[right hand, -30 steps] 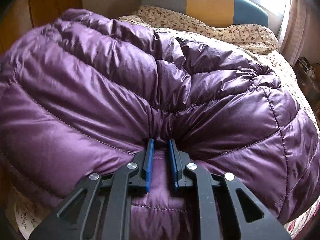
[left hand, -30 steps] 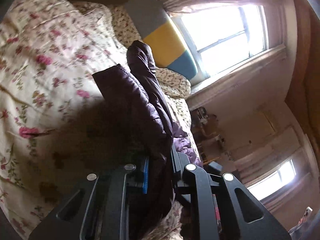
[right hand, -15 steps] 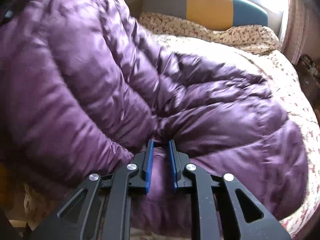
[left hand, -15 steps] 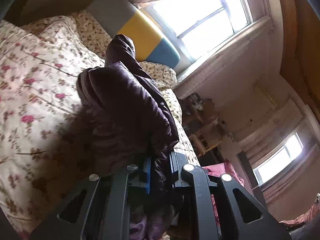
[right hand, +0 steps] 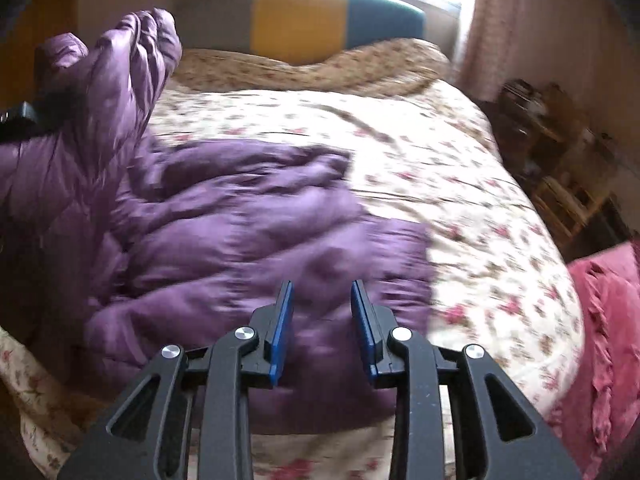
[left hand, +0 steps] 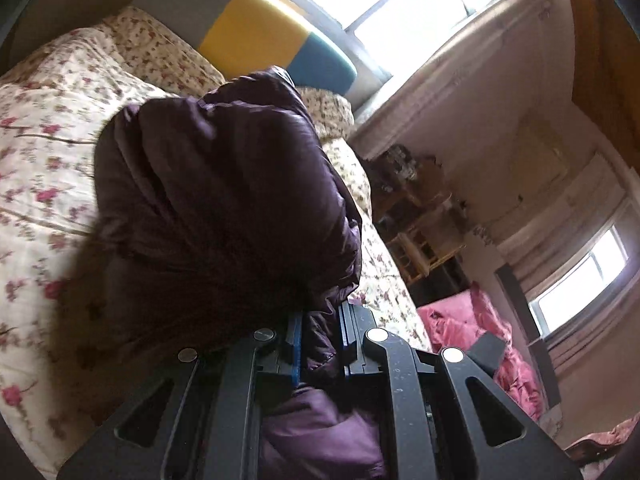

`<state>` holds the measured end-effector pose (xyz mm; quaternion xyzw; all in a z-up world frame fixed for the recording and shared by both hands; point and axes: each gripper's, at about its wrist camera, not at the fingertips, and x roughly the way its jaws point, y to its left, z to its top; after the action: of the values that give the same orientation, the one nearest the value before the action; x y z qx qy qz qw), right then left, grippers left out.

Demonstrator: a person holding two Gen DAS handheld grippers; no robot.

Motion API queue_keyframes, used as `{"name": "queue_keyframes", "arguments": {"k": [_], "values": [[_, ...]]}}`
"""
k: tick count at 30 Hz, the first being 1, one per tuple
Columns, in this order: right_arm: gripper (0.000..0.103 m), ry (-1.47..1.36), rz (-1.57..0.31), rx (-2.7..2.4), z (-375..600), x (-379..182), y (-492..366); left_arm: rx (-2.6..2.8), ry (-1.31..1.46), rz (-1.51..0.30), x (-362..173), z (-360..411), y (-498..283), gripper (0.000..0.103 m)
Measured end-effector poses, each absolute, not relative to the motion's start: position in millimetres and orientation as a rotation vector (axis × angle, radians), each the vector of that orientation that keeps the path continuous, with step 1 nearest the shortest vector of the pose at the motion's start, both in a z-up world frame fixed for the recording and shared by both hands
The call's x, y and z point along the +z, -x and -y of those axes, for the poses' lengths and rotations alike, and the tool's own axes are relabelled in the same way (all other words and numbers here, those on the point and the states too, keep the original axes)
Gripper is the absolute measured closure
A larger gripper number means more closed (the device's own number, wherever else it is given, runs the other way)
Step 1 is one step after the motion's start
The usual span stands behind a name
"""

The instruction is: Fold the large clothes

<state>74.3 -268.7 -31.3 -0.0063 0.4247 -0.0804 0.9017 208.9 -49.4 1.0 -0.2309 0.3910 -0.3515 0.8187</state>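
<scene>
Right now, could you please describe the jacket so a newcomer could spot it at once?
Find the bed with the floral quilt. On its left side lies the puffy quilted jacket. It is the only purple thing; the crumpled fabric beside the bed is pink.

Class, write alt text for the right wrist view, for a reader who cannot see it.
The right gripper, its blue-padded jaws apart and holding nothing, hovers over a purple puffer jacket spread on a floral bedspread. At far left, part of the jacket is lifted up. A grey, yellow and teal headboard stands behind the bed.
</scene>
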Motion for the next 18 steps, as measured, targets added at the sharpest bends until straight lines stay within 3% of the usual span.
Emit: {"name": "queue_keyframes", "arguments": {"k": [13,18], "values": [[0.073,-0.06,-0.93,-0.27,325.4,-47.0,-61.5,-0.8,0.316,-0.993,-58.4,171.6,-233.2,0.089],[0.072,-0.061,-0.929,-0.273,321.1,-50.6,-66.6,-0.819,0.338,-0.97,-44.5,154.1,-228.8,0.075]]}}
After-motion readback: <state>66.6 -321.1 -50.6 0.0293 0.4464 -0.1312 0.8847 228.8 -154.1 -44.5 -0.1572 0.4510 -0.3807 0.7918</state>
